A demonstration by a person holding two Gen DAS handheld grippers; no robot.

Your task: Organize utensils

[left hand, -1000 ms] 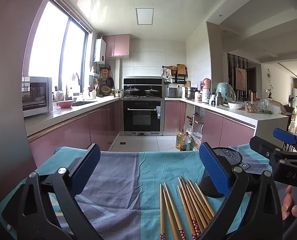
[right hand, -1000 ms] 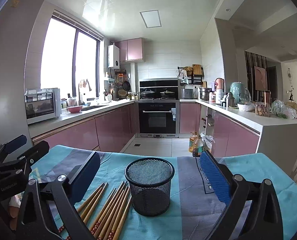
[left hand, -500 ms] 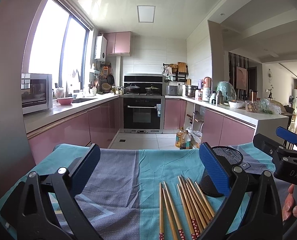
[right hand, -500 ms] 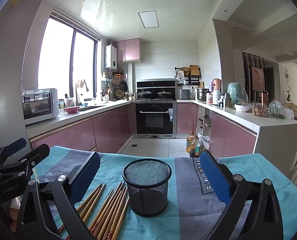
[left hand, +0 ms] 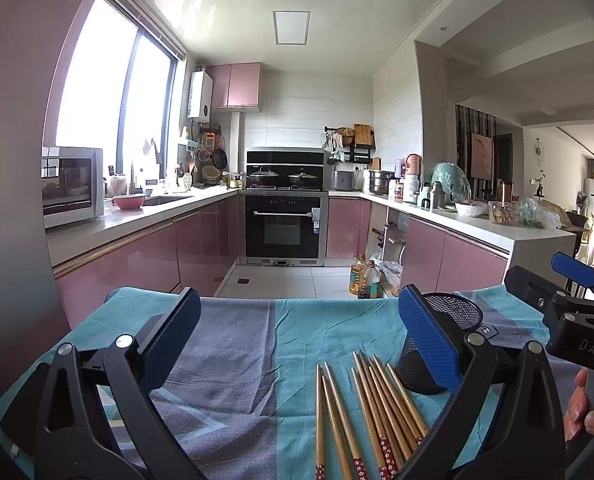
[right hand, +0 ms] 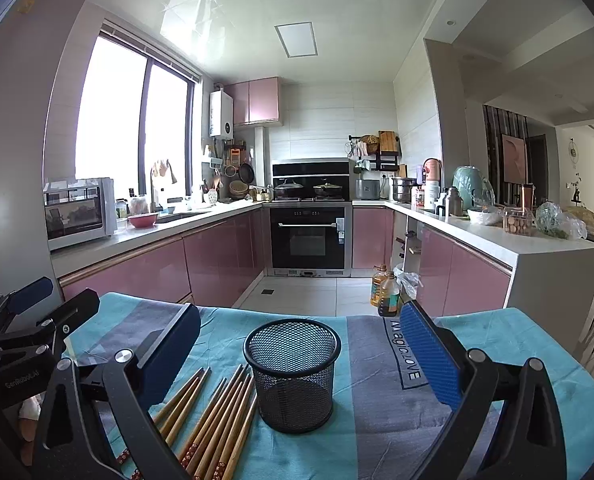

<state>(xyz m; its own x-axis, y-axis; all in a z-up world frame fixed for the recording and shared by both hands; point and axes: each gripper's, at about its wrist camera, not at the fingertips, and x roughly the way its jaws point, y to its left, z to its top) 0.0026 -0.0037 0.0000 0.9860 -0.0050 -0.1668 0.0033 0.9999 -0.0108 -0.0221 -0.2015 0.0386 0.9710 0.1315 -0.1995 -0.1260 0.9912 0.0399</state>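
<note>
Chopsticks (left hand: 371,412) are seen from the left wrist lying flat on the table (left hand: 233,344), which is covered by a teal and grey cloth (left hand: 321,328); their decorated red ends point toward the camera and their tips point away. Two lie slightly apart to the left, and the rest are bunched close together on the right. A black mesh cup (left hand: 437,344) stands upright just beside the bunch, partly hidden behind the blue pad of the right finger. The left tongs (left hand: 297,334) are held wide apart above the cloth with nothing between them. At the right edge the right tongs (left hand: 569,300) are seen from the side, and part of a hand (left hand: 585,412) shows below them. From the right wrist, the cup (right hand: 293,372) is seen upright and empty in the middle of the view, between the spread fingers of the right tongs (right hand: 297,336), which are apart and touch nothing. The chopsticks (right hand: 213,420) lie to the left of the cup on the cloth (right hand: 377,400), the nearest one close against its base; whether it touches cannot be told. Printed lettering runs along a grey stripe of the cloth to the right of the cup. The left tongs (right hand: 29,320) are seen at the left edge, over the table's left end. Behind the table (right hand: 577,396), a kitchen with pink cabinets (right hand: 217,256) and a black oven (right hand: 309,236) is seen.
</note>
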